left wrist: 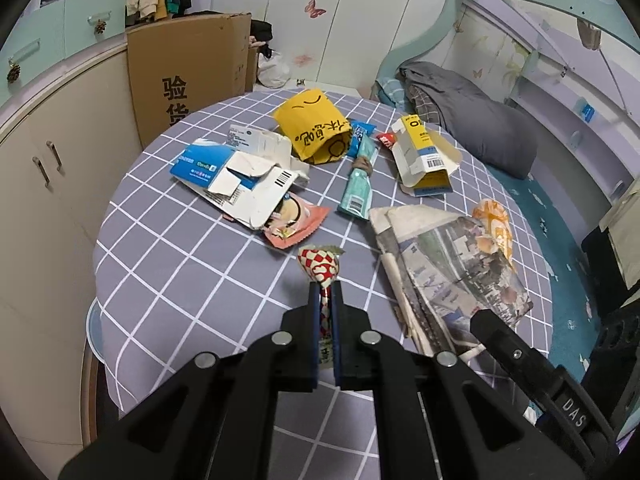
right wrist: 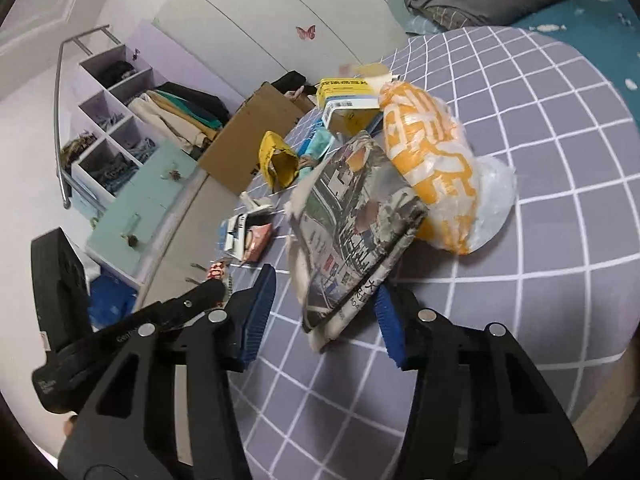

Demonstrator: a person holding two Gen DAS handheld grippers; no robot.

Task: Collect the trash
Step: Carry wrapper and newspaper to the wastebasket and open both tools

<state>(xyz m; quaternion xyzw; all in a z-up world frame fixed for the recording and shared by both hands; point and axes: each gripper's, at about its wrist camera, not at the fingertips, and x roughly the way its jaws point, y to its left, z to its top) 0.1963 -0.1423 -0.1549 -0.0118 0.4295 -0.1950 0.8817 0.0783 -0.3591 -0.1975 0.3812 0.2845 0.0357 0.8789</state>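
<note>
Left gripper (left wrist: 326, 300) is clamped tight on a red-and-white checkered wrapper (left wrist: 319, 266), lifted near the front edge of the checked table (left wrist: 192, 280). Right gripper (right wrist: 324, 308) has its jaws part open astride the near corner of the folded newspaper (right wrist: 352, 224); pads not pressing yet, so no grip. No bin or bag for the trash in view.

Judgement: early stage, one piece in hand, most left. Still on the table: orange-and-white plastic bag (right wrist: 432, 168) beside the newspaper, yellow paper bag (left wrist: 316, 128) toward the far edge, torn blue-and-white carton (left wrist: 240, 180) on the left side, yellow-and-white box (left wrist: 424, 156), teal tube (left wrist: 358, 184), pink packet (left wrist: 296, 224).

Writing: cardboard box (left wrist: 192, 76) off the far-left edge reads "验货"; yellow bag's handwriting not legible to me; right gripper body reads "DAS".
</note>
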